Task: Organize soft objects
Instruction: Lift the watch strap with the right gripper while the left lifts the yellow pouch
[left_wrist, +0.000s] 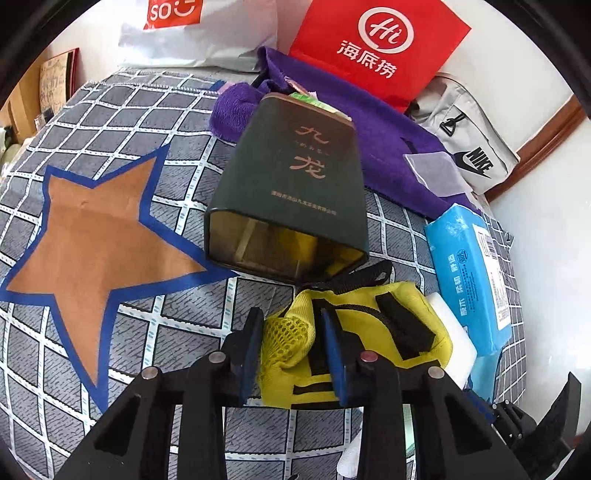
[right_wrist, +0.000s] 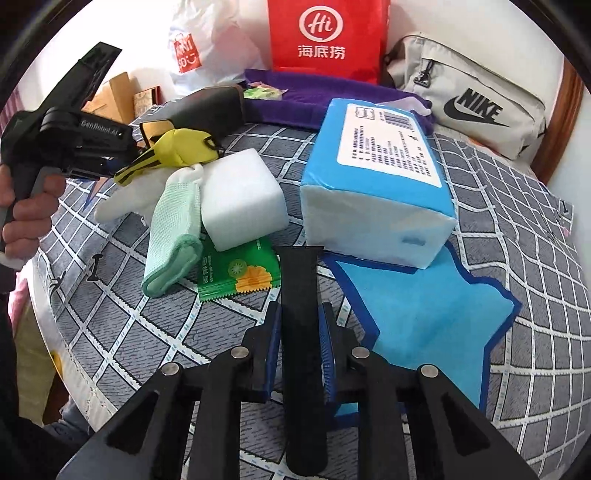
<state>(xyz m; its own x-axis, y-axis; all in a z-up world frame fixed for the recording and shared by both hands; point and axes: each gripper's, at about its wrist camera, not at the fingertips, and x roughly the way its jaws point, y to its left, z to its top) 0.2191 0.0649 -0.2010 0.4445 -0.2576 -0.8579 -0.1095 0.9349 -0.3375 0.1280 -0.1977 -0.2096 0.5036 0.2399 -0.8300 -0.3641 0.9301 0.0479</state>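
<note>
My left gripper (left_wrist: 291, 325) is shut on a yellow fabric pouch (left_wrist: 369, 325) with black straps, held above the checked bed cover (left_wrist: 147, 325); the right wrist view shows the pouch (right_wrist: 184, 147) hanging from that gripper (right_wrist: 122, 158). My right gripper (right_wrist: 300, 317) is shut on a black strap-like piece (right_wrist: 299, 295). Ahead of it lie a white and green glove (right_wrist: 170, 236), a white sponge block (right_wrist: 240, 195), a green snack packet (right_wrist: 236, 273) and a blue tissue pack (right_wrist: 376, 177), which also shows in the left wrist view (left_wrist: 469, 273).
A dark green box (left_wrist: 291, 192) lies open-ended on the bed by a purple towel (left_wrist: 369, 129). A red paper bag (left_wrist: 376, 44), a white plastic bag (left_wrist: 195, 33) and a grey Nike bag (right_wrist: 469, 107) stand at the back. Brown star patch (left_wrist: 92, 236); blue star patch (right_wrist: 424, 314).
</note>
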